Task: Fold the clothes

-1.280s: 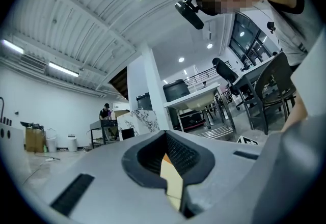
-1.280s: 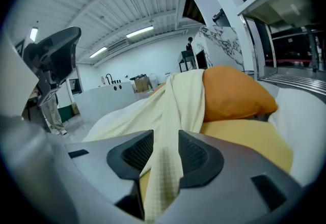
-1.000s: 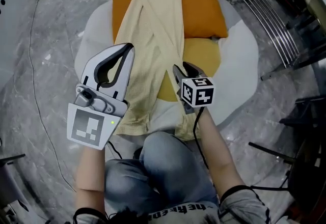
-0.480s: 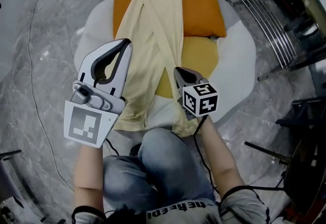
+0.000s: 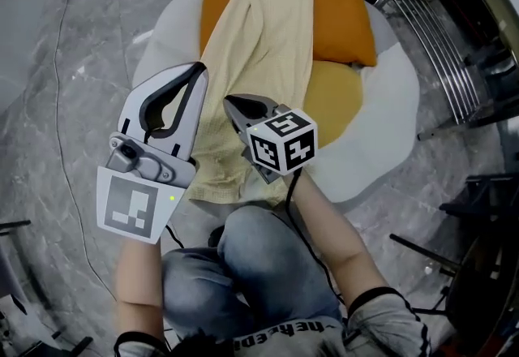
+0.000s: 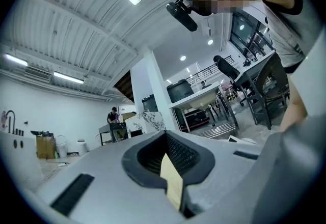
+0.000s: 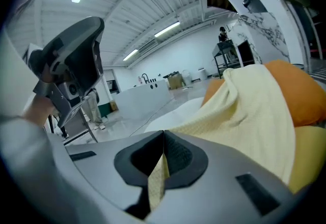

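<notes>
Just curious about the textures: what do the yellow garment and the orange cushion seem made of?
Yellow garment: soft matte cloth, perhaps cotton; fine waffle-like weave, drapes in folds. Orange cushion: matte fabric over padding, judging by its plump rounded edges.

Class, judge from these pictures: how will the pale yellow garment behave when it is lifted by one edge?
Probably floppy: the yellow garment drapes in soft folds over the orange cushion. Likely light, since a thin pinch in the right tongs and left tongs holds its edge. It should sag between them rather than hold shape.
</notes>
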{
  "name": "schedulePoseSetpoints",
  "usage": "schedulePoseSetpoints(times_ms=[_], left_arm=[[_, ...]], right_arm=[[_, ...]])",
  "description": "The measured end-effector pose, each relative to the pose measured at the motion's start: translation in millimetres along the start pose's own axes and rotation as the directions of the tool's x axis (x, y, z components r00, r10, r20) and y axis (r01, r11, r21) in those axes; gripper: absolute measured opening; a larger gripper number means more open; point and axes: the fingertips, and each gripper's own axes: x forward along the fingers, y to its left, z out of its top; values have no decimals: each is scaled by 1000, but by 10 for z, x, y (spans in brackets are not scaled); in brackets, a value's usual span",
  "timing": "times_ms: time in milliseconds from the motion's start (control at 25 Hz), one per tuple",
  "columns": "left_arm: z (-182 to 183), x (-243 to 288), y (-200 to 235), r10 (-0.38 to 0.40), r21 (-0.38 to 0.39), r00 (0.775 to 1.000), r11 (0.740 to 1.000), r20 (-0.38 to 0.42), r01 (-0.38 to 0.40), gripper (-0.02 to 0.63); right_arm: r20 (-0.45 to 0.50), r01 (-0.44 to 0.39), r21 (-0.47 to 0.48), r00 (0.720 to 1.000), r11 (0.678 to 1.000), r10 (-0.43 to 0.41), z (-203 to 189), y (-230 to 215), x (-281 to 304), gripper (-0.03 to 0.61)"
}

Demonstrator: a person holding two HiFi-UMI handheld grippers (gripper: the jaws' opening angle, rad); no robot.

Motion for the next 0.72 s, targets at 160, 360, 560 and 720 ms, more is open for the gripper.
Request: schedulePoseSetpoints(times_ms=[160, 360, 560, 720], left_arm=[[-1, -152, 157, 41, 4, 999, 999, -6, -41, 3], [-16, -286, 327, 73, 1, 997, 997, -6, -73, 3], [0, -344, 368, 81, -5, 997, 997, 5, -81, 3], [39, -338, 332, 76, -7, 997, 997, 20, -75, 3]], right_arm=[[-36, -65, -21, 997, 998, 64, 67, 286, 437, 5], [-94, -74, -46, 993, 996, 69, 3, 470, 855, 5], [-154, -64, -55, 987, 996, 55, -217, 464, 1071, 5], [-167, -120, -111, 981, 987, 101, -245, 615, 1016, 116]])
